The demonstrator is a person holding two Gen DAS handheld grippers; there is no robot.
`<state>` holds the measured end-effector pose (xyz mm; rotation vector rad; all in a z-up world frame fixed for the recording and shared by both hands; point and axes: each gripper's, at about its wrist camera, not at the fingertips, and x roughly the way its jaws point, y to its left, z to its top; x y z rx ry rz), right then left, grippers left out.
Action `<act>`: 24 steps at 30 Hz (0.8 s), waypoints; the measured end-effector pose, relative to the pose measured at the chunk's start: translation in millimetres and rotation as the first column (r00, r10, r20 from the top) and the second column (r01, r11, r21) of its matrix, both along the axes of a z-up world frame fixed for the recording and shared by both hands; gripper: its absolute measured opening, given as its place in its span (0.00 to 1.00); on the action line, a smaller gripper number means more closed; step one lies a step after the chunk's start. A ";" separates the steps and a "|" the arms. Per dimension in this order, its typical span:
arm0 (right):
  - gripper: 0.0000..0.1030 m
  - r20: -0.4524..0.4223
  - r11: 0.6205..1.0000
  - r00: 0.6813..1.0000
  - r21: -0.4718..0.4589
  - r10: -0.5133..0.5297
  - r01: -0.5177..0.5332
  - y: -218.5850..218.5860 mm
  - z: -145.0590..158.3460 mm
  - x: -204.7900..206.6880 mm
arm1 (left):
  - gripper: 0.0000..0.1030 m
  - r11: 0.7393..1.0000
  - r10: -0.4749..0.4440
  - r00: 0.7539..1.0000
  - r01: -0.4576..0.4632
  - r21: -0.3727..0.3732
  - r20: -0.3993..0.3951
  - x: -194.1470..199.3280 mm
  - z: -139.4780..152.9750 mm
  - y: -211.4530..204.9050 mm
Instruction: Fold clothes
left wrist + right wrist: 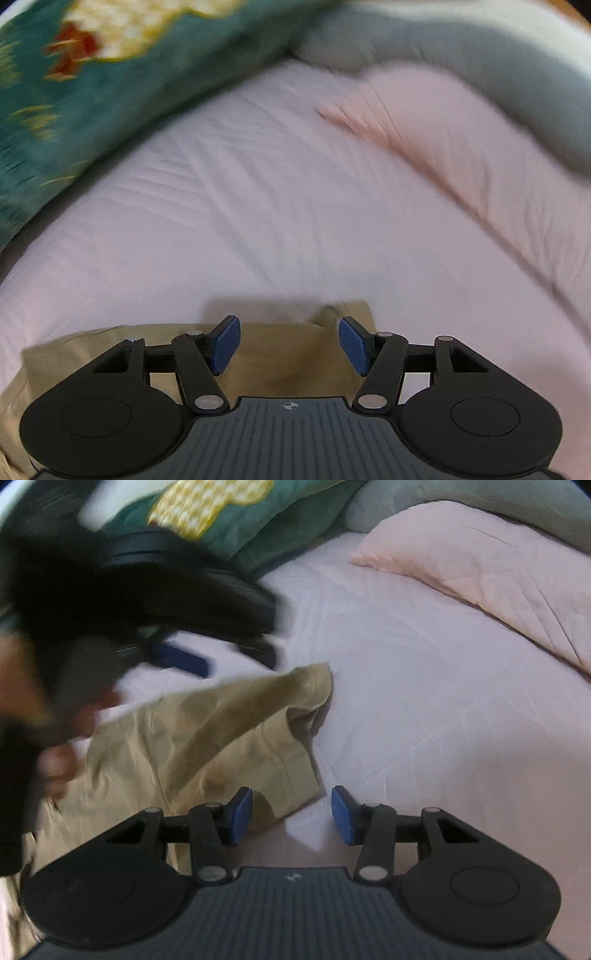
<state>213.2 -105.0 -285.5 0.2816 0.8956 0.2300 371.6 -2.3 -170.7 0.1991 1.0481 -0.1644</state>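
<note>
A tan garment [207, 734], creased and partly folded over, lies on the pale pink bed sheet [424, 701]. It also shows in the left wrist view [280, 354] under the fingers. My left gripper [289, 345] is open, hovering over the garment's far edge; it shows blurred in the right wrist view [184, 638], above the garment's upper left part. My right gripper [291, 814] is open over the garment's lower right corner, holding nothing.
A green patterned blanket [74, 110] lies at the far left of the bed. A pink pillow [480, 576] and a grey bolster [480, 62] lie at the far right. The person's hand [62, 753] is at the left edge.
</note>
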 end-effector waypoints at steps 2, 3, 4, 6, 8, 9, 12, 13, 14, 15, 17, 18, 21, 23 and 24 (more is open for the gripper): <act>0.47 -0.004 1.000 1.000 -0.018 0.000 0.000 2.7 0.6 -1.1 | 0.59 0.997 -0.036 0.999 0.036 0.074 -0.003 2.1 -11.2 -12.9; 0.47 -0.003 1.000 1.000 -0.023 -0.004 0.004 4.0 0.7 -1.8 | 0.59 0.994 -0.053 0.998 0.051 0.092 0.019 0.3 -12.8 -15.5; 0.48 -0.002 1.000 1.000 -0.021 -0.010 0.010 4.5 0.5 -2.0 | 0.59 0.992 -0.070 0.997 0.065 0.111 0.041 -1.5 -14.4 -18.1; 0.51 0.001 1.000 1.000 -0.016 -0.021 0.021 5.5 0.1 -2.4 | 0.59 0.985 -0.106 0.992 0.095 0.144 0.072 -1.7 -16.5 -18.3; 0.52 0.003 1.000 1.000 -0.019 -0.023 0.023 6.7 0.4 -2.9 | 0.60 0.976 -0.149 0.985 0.132 0.174 0.085 1.7 -17.9 -19.2; 0.52 0.003 1.000 1.000 -0.022 -0.020 0.020 7.1 0.6 -2.9 | 0.60 0.972 -0.163 0.982 0.145 0.183 0.090 2.6 -18.1 -19.9; 0.54 0.002 0.999 1.000 -0.031 -0.011 0.012 8.3 1.3 -3.1 | 0.62 0.968 -0.175 0.981 0.155 0.196 0.087 7.8 -22.0 -19.9; 0.54 0.002 0.999 1.000 -0.034 -0.008 0.008 8.8 1.5 -3.1 | 0.64 0.967 -0.176 0.981 0.156 0.201 0.083 10.1 -24.5 -19.9; 0.54 0.001 0.999 1.000 -0.040 -0.004 0.004 9.7 1.7 -3.1 | 0.73 0.967 -0.170 0.982 0.149 0.208 0.087 11.6 -25.2 -19.3; 0.54 0.000 0.999 1.000 -0.045 0.001 -0.001 10.7 1.9 -3.1 | 0.78 0.967 -0.159 0.983 0.136 0.216 0.090 12.8 -25.5 -18.8; 0.56 -0.002 0.998 1.000 -0.056 0.010 -0.010 12.7 2.3 -3.1 | 0.82 0.966 -0.151 0.984 0.127 0.225 0.093 13.9 -26.4 -17.8; 0.57 -0.002 0.998 1.000 -0.062 0.014 -0.014 13.7 2.5 -3.1 | 0.84 0.964 -0.159 0.982 0.132 0.233 0.101 12.9 -27.3 -17.7; 0.58 0.009 0.995 1.000 -0.096 0.026 -0.025 19.4 2.9 -4.0 | 0.83 0.952 -0.198 0.972 0.160 0.262 0.127 7.6 -30.4 -20.0; 0.57 0.023 0.992 0.999 -0.126 0.035 -0.032 23.2 2.9 -6.2 | 0.80 0.948 -0.221 0.965 0.178 0.265 0.144 2.5 -30.4 -19.3; 0.57 0.026 0.990 0.999 -0.138 0.041 -0.037 24.2 3.2 -6.2 | 0.72 0.953 -0.225 0.963 0.187 0.238 0.146 1.7 -28.9 -17.1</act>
